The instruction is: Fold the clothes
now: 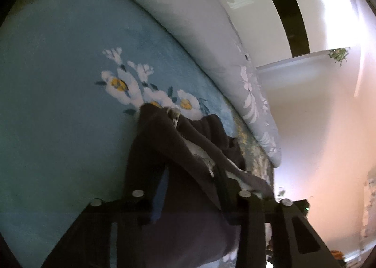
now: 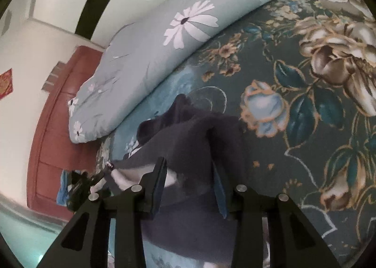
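Plush floral blanket (image 2: 305,94) | limp dark garment (image 2: 188,141) | both claws clamped

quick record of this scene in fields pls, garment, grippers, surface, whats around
garment: dark garment, bunched, lifted off the bed
left gripper: shut on the garment
right gripper: cloth between its fingers
surface: floral bedspread, blue part with white flowers
behind: rolled grey-blue quilt with daisy print
room: red-brown cabinet, white wall

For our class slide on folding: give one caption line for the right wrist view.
Dark garment lies between the right gripper's jaws above a floral bedspread, beside a daisy-print quilt.
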Demonstrator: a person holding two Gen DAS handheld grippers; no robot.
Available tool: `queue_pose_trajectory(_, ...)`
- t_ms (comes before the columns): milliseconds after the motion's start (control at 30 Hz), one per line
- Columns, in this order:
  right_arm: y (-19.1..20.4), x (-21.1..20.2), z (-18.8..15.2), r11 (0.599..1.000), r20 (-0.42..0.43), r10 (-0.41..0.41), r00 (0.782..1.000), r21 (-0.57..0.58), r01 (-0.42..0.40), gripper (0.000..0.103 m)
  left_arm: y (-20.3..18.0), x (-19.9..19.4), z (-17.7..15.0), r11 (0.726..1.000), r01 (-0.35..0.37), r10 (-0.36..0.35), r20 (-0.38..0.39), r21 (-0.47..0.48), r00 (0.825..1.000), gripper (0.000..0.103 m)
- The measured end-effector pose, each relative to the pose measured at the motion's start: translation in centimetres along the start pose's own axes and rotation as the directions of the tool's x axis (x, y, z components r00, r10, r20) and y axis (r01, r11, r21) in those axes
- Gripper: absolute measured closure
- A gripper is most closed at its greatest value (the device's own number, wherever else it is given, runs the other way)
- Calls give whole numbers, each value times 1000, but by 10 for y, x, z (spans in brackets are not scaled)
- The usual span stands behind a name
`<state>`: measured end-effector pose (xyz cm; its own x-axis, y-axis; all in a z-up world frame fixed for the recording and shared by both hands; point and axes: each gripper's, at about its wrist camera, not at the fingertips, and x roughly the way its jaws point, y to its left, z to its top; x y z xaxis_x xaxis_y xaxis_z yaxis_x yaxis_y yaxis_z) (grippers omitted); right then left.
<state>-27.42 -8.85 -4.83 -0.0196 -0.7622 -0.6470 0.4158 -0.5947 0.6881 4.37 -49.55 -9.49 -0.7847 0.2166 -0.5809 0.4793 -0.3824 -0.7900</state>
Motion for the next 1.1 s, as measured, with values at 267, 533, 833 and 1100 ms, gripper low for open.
queue_pose_trajectory(267,-6,11,0,999,-8,-40,999,-11,40,61,-4,8,4,999,-36,36,0,-2,999,87)
queue_pose_trajectory(533,9,22,33,999,57,17,998,49,-20,96,-5,-2,27,999,12,-9,72,-44,997,95)
queue_pose_trajectory(833,2,56,74,985,65,-56,996,168,44,96,14,7,60,992,-84,96,136,-93,986,99)
queue_pose_trajectory(1100,-30,84,70,960,3,-75,997,270,71,94,29,6,48,996,-76,80,72,-56,994,98)
